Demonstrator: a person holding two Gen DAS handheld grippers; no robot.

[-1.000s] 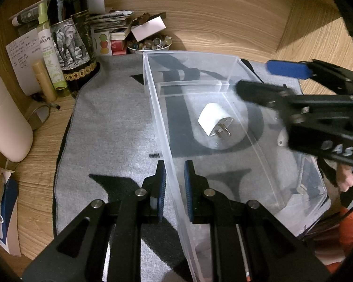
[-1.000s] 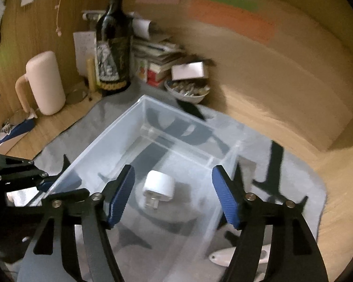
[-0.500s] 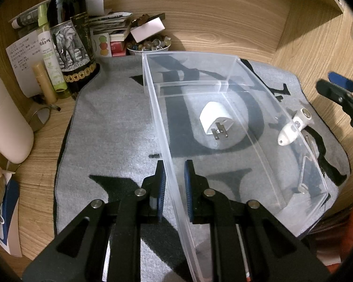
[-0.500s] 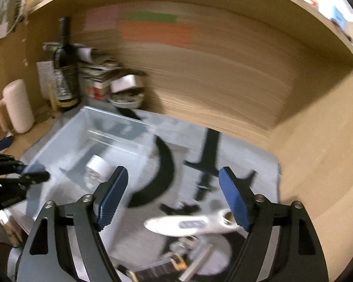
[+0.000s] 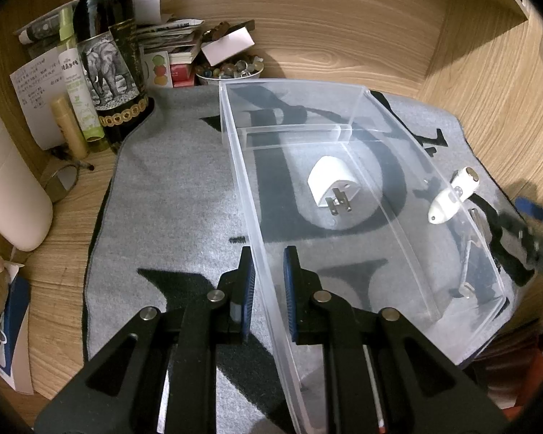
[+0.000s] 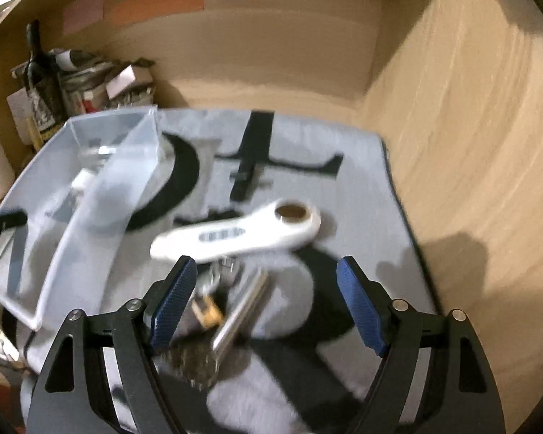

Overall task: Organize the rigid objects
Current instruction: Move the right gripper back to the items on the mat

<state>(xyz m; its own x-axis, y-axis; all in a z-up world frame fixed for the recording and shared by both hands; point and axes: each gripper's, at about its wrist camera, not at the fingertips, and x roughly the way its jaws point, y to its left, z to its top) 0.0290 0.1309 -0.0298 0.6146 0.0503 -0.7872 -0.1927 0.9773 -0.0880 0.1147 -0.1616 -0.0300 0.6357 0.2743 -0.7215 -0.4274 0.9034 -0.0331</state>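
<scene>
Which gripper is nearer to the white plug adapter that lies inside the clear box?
Left. The left gripper clamps the near wall of the clear box holding the white plug adapter. The right gripper is outside the box, open above items on the grey mat.

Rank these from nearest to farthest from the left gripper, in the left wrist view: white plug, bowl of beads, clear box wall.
1. Clear box wall: between the left gripper pads.
2. White plug: inside the box, ahead.
3. Bowl of beads: at the back, behind the box.
</scene>
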